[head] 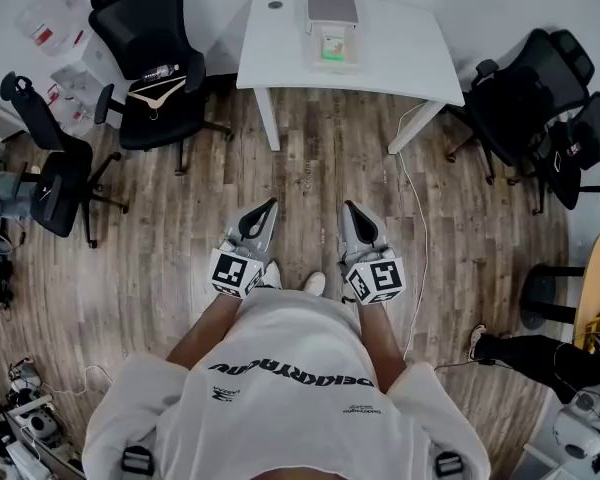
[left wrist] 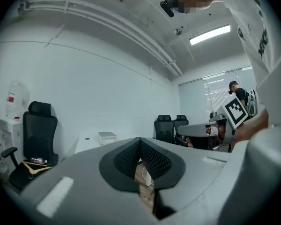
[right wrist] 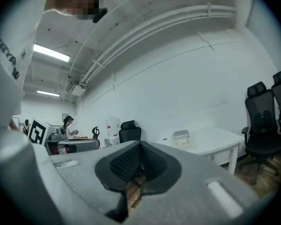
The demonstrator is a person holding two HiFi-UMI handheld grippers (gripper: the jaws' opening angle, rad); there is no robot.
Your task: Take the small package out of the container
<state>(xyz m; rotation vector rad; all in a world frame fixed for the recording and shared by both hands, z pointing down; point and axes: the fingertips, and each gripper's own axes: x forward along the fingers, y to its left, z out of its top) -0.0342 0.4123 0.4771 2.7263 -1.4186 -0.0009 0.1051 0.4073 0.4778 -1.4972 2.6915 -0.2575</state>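
Small package (head: 333,48), green-faced: lies inside the container (head: 320,58), an open pale box with a grey piece at its far end. Container: stands on the far middle of the white surface (head: 400,58), which is set against the far wall. Nothing touches either item. Left gripper (head: 271,205): held level at the person's waist, well short of the surface and pointing towards it; its fingers (left wrist: 154,161) are clenched together, tips meeting, with nothing between them. Right gripper (head: 348,207): just beside the left one, level and parallel to it; its fingers (right wrist: 126,163) are likewise pressed together on nothing. Wood floor (head: 330,168): bare planks between the grippers and the surface, with a white cable (head: 416,198) trailing down from the right table leg. Black office chair (head: 145,28): far left of the surface, with a wooden hanger (head: 158,93) lying on its seat. Second black chair (head: 50,158): further left and nearer. Further black chairs (head: 530,98): grouped to the right of the surface. Person: white printed shirt (head: 280,388), toes of pale shoes (head: 314,284) showing between the two grippers.
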